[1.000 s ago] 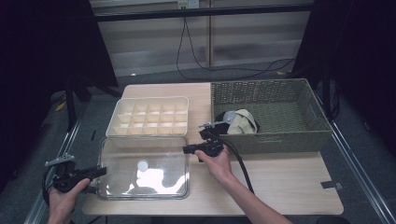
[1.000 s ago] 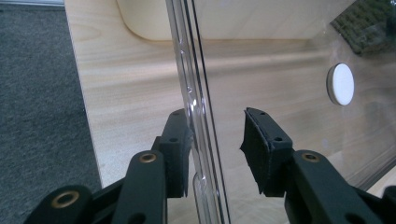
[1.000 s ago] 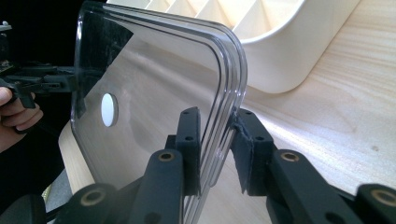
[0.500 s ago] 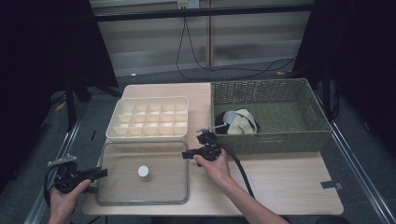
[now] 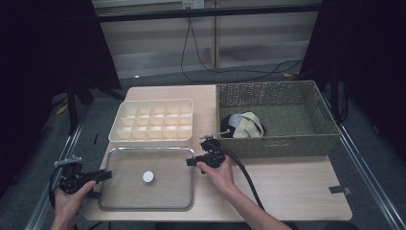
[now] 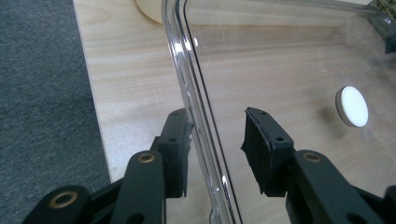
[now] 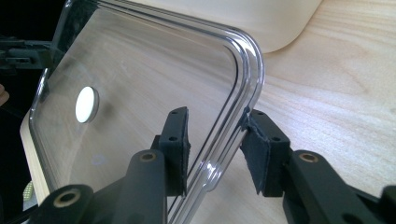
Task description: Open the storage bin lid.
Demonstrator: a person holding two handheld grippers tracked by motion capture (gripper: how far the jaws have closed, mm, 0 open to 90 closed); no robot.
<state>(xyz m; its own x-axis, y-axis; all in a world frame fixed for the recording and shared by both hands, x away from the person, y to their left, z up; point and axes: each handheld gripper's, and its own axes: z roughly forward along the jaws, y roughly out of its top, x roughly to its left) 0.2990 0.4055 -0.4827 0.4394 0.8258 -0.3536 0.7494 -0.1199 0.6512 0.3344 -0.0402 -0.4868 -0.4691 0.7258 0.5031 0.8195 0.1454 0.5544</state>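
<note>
since a second ago the clear lid point(image 5: 148, 178) has come down from a tilt to lie flat on the table point(image 5: 287, 187), in front of the cream tray point(image 5: 153, 122). right gripper point(image 5: 191, 162) has just been opening – in its own view the lid's rim corner point(image 7: 233, 93) stands between the jaws, the right pad point(image 7: 254, 154) at the rim's edge and a gap on the left side, so no squeeze shows. left gripper point(image 5: 106, 175) straddles the lid's left rim point(image 6: 201, 126), jaws part open (the left pad point(image 6: 180, 149) looks to touch the rim; a grip i cannot tell). a white knob point(image 6: 352, 106) sits mid-lid. the lid's near edge is cut off in both gripper views – the bundle point(image 5: 244, 125) in the basket point(image 5: 287, 143) is hard to make out.
</note>
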